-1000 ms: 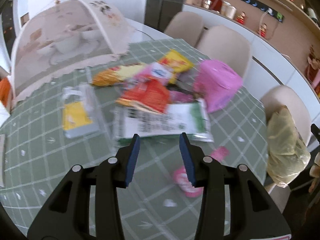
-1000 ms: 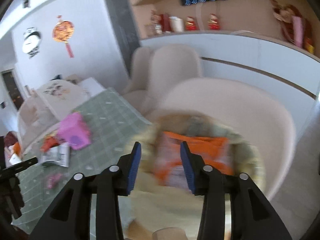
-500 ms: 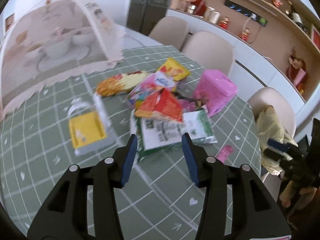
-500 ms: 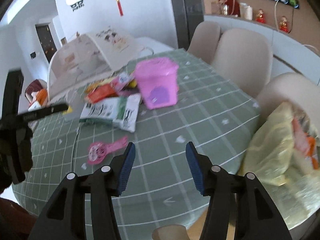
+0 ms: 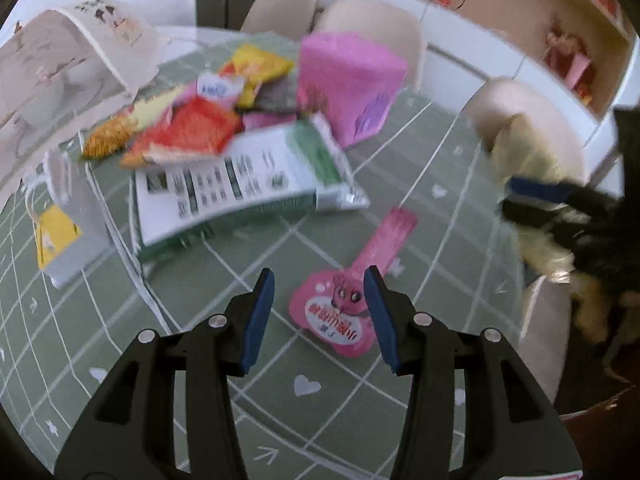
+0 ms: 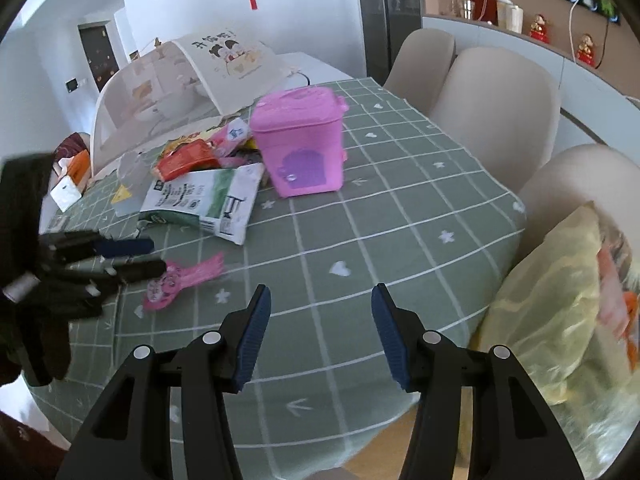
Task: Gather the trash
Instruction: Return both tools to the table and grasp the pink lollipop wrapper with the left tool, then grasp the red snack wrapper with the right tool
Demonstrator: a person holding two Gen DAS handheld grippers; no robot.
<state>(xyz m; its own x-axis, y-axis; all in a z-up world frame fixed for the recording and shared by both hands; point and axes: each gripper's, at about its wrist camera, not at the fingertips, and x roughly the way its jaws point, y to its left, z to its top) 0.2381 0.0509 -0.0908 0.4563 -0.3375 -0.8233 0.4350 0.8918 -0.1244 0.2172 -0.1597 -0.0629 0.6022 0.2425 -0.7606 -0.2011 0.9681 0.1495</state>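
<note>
A pink wrapper point(image 5: 344, 312) lies flat on the green checked tablecloth point(image 5: 280, 400). My left gripper point(image 5: 320, 316) is open, its jaws just above and on either side of the wrapper's round end. In the right wrist view the wrapper point(image 6: 180, 280) lies by the left gripper point(image 6: 132, 258). A white and green packet point(image 5: 240, 188) and a pile of orange, red and yellow wrappers point(image 5: 192, 120) lie behind it. My right gripper point(image 6: 320, 332) is open and empty above the table's near edge. A yellow trash bag point(image 6: 560, 304) sits on a chair at the right.
A pink toy bin point(image 6: 300, 148) stands mid-table. A mesh food cover point(image 6: 180, 80) sits at the back left. A clear bag with a yellow label point(image 5: 60, 224) lies left of the pile. Beige chairs point(image 6: 496, 96) ring the table's far and right sides.
My left gripper has dropped toward the pink wrapper, which now lies between its jaws. My right gripper has swung away from the yellow bag and over the table edge, opening wider.
</note>
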